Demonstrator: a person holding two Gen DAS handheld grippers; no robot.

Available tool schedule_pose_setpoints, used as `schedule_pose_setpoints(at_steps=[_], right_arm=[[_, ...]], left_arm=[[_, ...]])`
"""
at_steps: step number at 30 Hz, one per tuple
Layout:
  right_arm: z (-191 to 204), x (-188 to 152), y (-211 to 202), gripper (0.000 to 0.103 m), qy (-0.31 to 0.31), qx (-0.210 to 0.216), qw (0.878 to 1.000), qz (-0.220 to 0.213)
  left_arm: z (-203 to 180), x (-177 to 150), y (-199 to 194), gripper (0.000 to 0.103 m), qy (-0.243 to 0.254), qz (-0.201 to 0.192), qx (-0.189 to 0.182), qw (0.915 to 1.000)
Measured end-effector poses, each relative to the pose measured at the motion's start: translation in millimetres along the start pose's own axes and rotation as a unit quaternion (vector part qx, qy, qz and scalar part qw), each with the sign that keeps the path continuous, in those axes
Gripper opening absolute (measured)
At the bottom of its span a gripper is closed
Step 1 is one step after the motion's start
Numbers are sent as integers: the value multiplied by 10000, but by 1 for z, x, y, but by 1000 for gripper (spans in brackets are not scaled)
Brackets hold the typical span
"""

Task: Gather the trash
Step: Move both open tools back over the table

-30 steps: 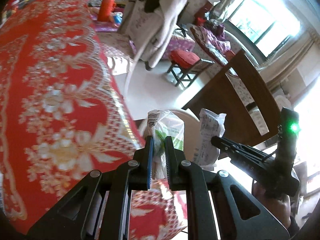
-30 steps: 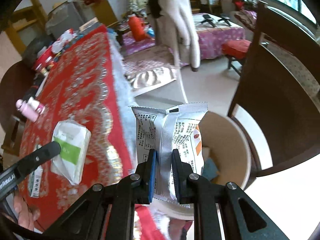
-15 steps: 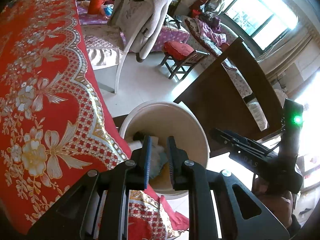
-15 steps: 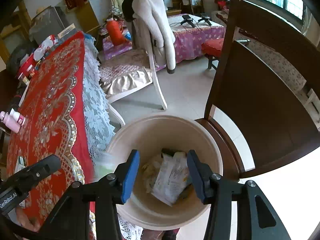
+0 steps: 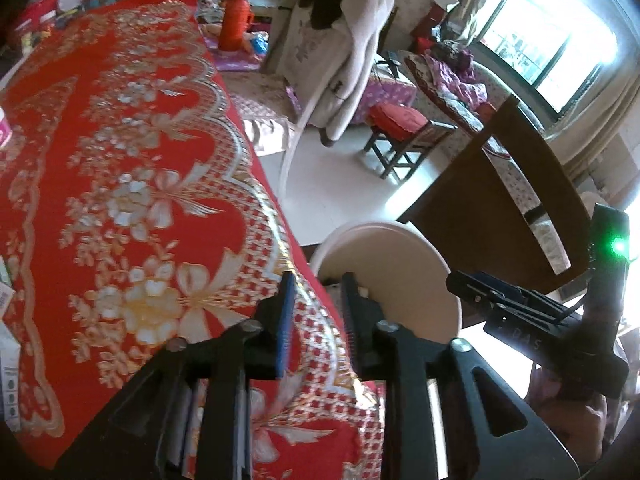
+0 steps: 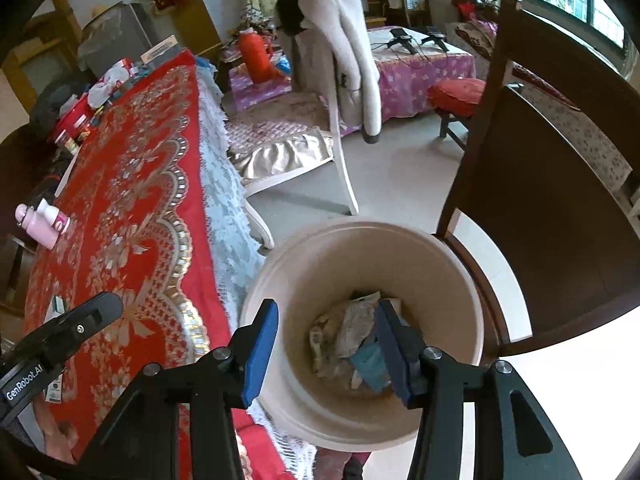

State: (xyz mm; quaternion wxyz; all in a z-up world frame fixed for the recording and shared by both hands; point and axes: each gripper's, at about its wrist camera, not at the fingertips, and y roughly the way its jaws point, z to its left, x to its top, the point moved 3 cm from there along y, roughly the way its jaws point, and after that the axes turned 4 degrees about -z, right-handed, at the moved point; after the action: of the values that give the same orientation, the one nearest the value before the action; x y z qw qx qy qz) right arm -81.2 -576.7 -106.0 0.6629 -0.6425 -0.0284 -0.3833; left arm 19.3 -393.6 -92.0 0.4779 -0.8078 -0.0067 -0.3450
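With both tools now spread and empty, the right tool (image 6: 326,342) hanging over the bin (image 6: 460,280) and the left tool (image 5: 318,316) at the counter (image 5: 120,160) edge beside it, each jaw pair has just been opening, and the two packets pinched a second ago are gone from them. Wrappers (image 6: 356,340) lie heaped in the bin bottom, so I judge both drops landed and this round of collecting is done. Count: two tools, one bin, several wrappers too jumbled to number, one pink bottle (image 6: 42,224), and a few paper scraps (image 5: 8,360) on the counter's near edge, probably next.
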Motion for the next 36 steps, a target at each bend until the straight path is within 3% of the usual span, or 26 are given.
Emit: schedule_pose_setpoints(at_steps=[4, 8, 21, 29, 36], right_arm=[[13, 0, -2, 49, -90, 49, 9999, -19], [28, 2, -4, 61, -179, 137, 9997, -54], [103, 1, -10, 68, -736, 503, 9959, -125], [164, -10, -5, 68, -1052, 860, 9907, -21], [221, -31, 6, 68, -1423, 1209, 9821, 241]], left_arm=[[11, 2, -11, 37, -66, -139, 89, 9998], [25, 4, -21, 38, -142, -217, 205, 9995], [80, -2, -75, 52, -259, -592, 738, 9952], [142, -16, -115, 52, -583, -689, 1185, 9888], [218, -40, -152, 52, -1028, -705, 1753, 9766]])
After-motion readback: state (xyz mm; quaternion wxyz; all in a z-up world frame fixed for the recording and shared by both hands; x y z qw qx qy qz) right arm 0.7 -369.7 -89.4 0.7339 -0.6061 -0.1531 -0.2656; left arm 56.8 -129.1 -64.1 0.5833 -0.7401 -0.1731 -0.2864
